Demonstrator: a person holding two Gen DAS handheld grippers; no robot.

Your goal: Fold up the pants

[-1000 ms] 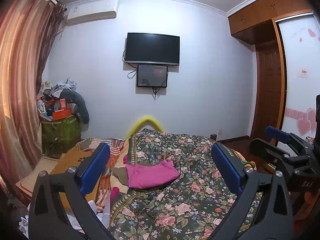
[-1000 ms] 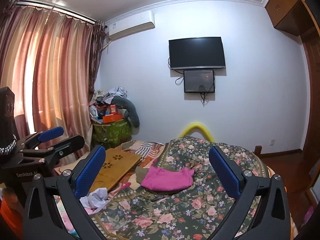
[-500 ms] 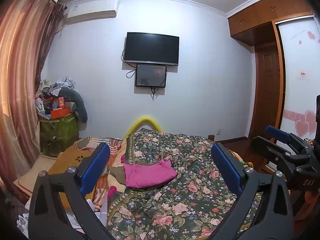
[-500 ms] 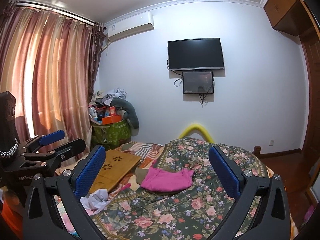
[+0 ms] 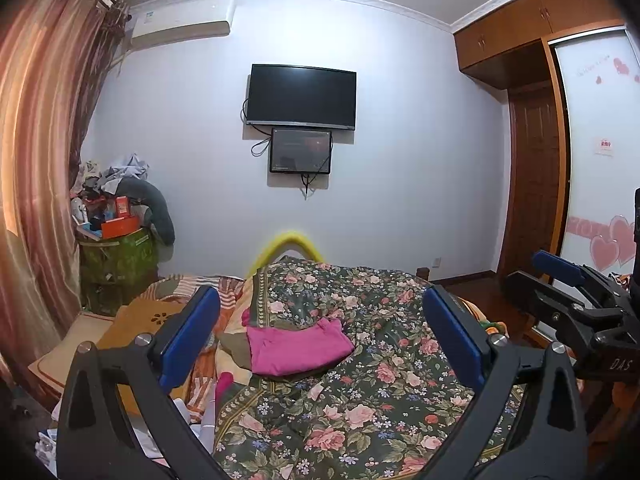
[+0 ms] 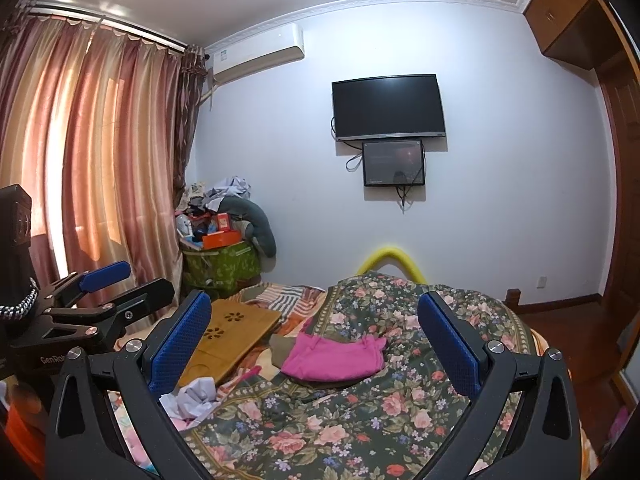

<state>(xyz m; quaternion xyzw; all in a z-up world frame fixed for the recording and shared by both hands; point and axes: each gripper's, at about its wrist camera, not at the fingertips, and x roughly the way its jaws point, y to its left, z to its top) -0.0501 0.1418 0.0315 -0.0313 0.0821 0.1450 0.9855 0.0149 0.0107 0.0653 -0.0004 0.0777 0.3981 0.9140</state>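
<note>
A folded pink garment [image 5: 296, 346] lies on the floral bedspread [image 5: 372, 400] near the far middle of the bed, on top of an olive-brown cloth [image 5: 234, 346]. It also shows in the right wrist view [image 6: 334, 358]. My left gripper [image 5: 320, 336] is open and empty, held above the near part of the bed, well short of the garment. My right gripper [image 6: 312, 340] is open and empty, likewise held back from it. Each gripper shows at the edge of the other's view.
A wooden lap tray [image 6: 228, 334] and crumpled pale cloth [image 6: 196, 398] lie on the bed's left side. A cluttered green box [image 6: 222, 264] stands by the curtains [image 6: 100, 160]. A yellow padded bed rail [image 5: 288, 242] is at the far end. A wardrobe [image 5: 592, 160] stands on the right.
Both views have shifted only slightly; the left wrist view sits a little further back and lower on the bed. The pink garment has not moved. Both grippers stay open.
</note>
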